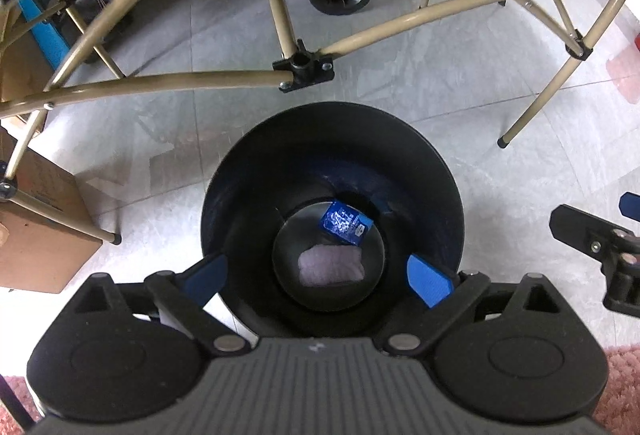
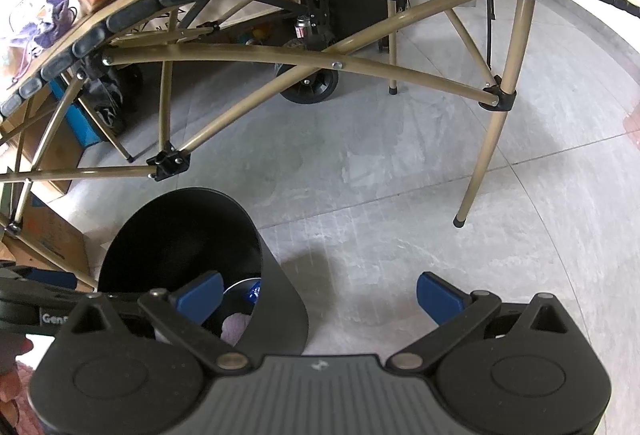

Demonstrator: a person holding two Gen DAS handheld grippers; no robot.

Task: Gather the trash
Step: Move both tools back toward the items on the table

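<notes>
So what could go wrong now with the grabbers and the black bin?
1. The left gripper hangs open right over the black bin, with nothing between its fingers. Lowered carelessly, a finger could catch the rim and tip the bin.
2. The blue wrapper and pale wad already lie at the bottom; a tipped bin could spill them back onto the floor.
3. The right gripper, also open, sits close beside the bin and might bump it.

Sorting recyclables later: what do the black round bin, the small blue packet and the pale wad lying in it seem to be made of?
The black round bin looks like smooth moulded plastic with a dull sheen on its inner wall. The small blue packet looks like glossy printed foil or plastic film, judging by its glints. The pale wad looks like soft crumpled tissue or paper towel, matte and fuzzy; it could be cloth.
</notes>
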